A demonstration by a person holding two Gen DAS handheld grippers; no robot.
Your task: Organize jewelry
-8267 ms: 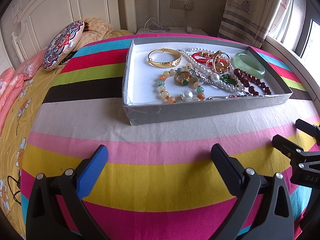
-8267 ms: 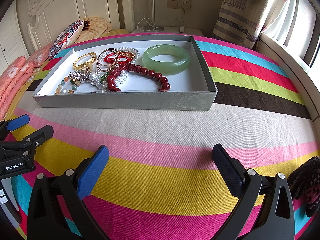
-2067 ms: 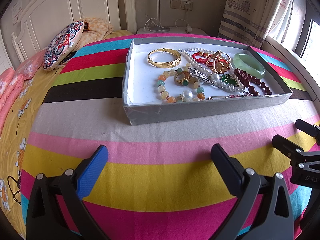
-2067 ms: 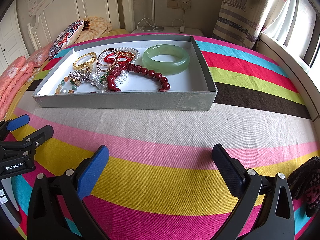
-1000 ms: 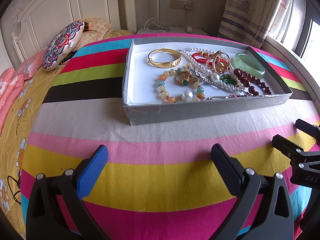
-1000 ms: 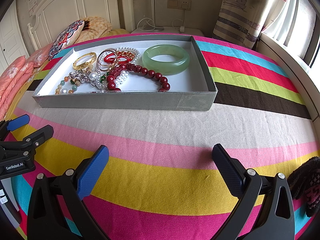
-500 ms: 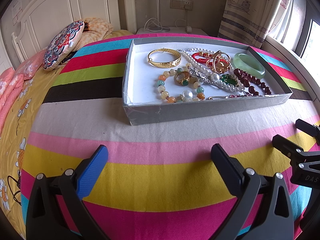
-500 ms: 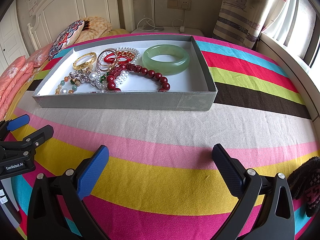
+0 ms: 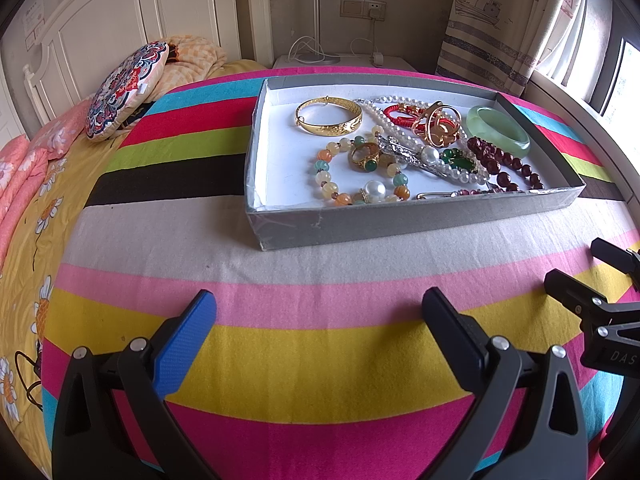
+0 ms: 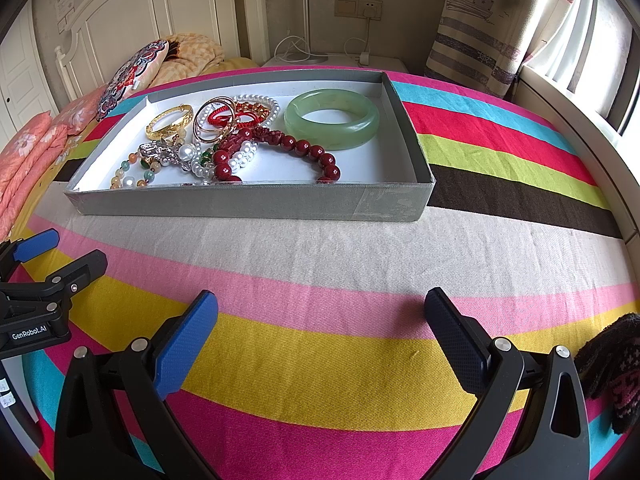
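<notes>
A shallow grey box (image 9: pixel 400 220) (image 10: pixel 248 200) stands on the striped bedspread and holds tangled jewelry: a gold bangle (image 9: pixel 329 121) (image 10: pixel 170 122), a green jade bangle (image 9: pixel 498 131) (image 10: pixel 332 118), a dark red bead bracelet (image 9: pixel 502 164) (image 10: pixel 280 156), a pearl necklace (image 9: pixel 396 124), a multicolour bead bracelet (image 9: pixel 352 184) and a green-stone ring (image 9: pixel 365 156). My left gripper (image 9: pixel 318 312) is open and empty, above the bedspread short of the box. My right gripper (image 10: pixel 320 312) is open and empty, also short of the box.
A patterned cushion (image 9: pixel 126 88) and a checked blanket (image 9: pixel 192 60) lie by the white headboard at the back left. A nightstand with cables (image 9: pixel 332 56) stands behind the bed. A curtain and window (image 10: pixel 560 28) are at the right. A dark knitted glove (image 10: pixel 612 368) lies at the right edge.
</notes>
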